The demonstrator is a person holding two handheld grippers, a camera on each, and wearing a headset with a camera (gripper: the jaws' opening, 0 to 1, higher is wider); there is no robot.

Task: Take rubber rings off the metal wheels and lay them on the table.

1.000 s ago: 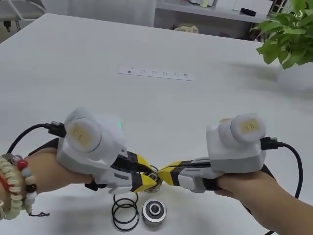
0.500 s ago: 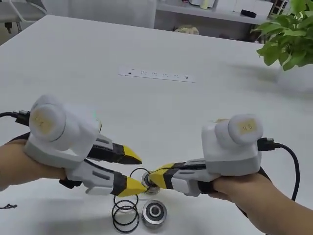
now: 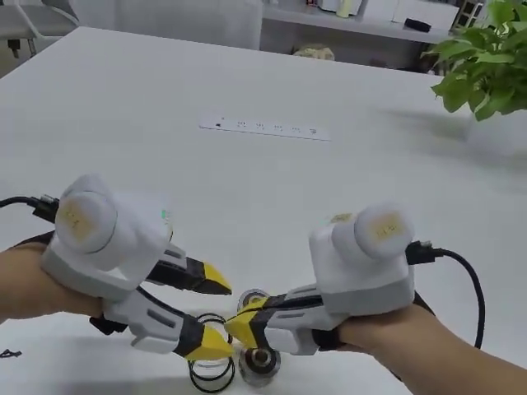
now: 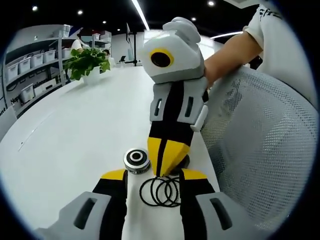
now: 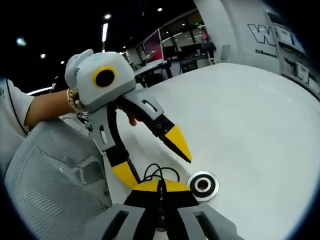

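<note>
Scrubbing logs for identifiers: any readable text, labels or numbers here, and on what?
"W": large wall lettering, rest cut off.
Smaller wall lines below: blurred.
Sticker on left tool: blurred.
Sticker on right tool: blurred.
Sleeve print: unreadable.
Power strip marks: too small.

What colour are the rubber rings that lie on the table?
Black; the left gripper view shows the rubber rings best.

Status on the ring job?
Left gripper open, right gripper shut. Rubber rings lying on table by left fingers. Metal wheel beside them, nothing blocking.
</note>
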